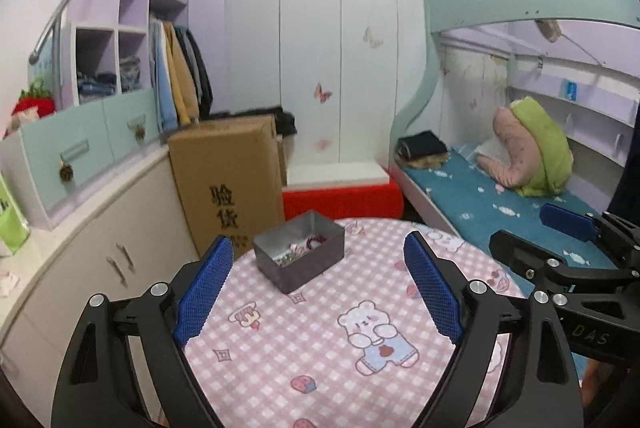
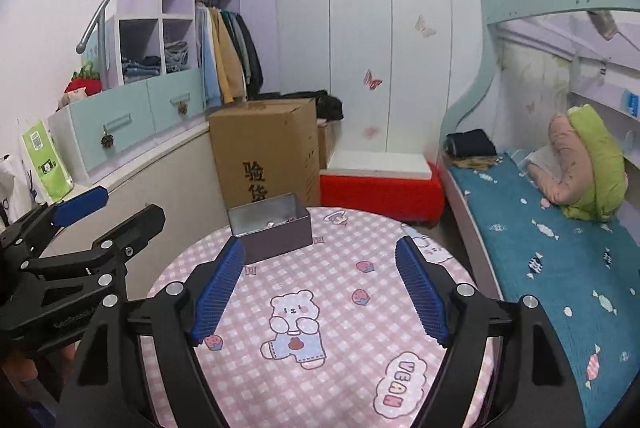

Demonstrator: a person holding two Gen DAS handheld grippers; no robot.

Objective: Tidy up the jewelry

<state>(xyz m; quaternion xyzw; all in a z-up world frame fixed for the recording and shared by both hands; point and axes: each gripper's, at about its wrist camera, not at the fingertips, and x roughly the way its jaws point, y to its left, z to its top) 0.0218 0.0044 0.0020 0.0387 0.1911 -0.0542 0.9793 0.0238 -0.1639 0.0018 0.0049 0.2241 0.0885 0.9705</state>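
Note:
A grey metal box (image 1: 316, 262) (image 2: 280, 232) stands open at the far side of a round table (image 1: 320, 348) (image 2: 328, 368) covered in a pink checked cloth with bears. Several small pieces of jewelry (image 1: 300, 248) lie inside the box. My left gripper (image 1: 318, 252) is open above the cloth, its blue pads either side of the box but nearer to me, with nothing between them. My right gripper (image 2: 320, 256) is also open and empty, just right of the box. Each gripper shows in the other's view: the right gripper (image 1: 532, 228) at the right edge, the left gripper (image 2: 132, 203) at the left edge.
A tall cardboard box (image 1: 232, 179) (image 2: 268, 151) stands behind the table beside a cream cabinet (image 1: 100, 240). A red and white step (image 1: 340, 191) lies further back. A bunk bed with a blue sheet (image 2: 560, 248) runs along the right.

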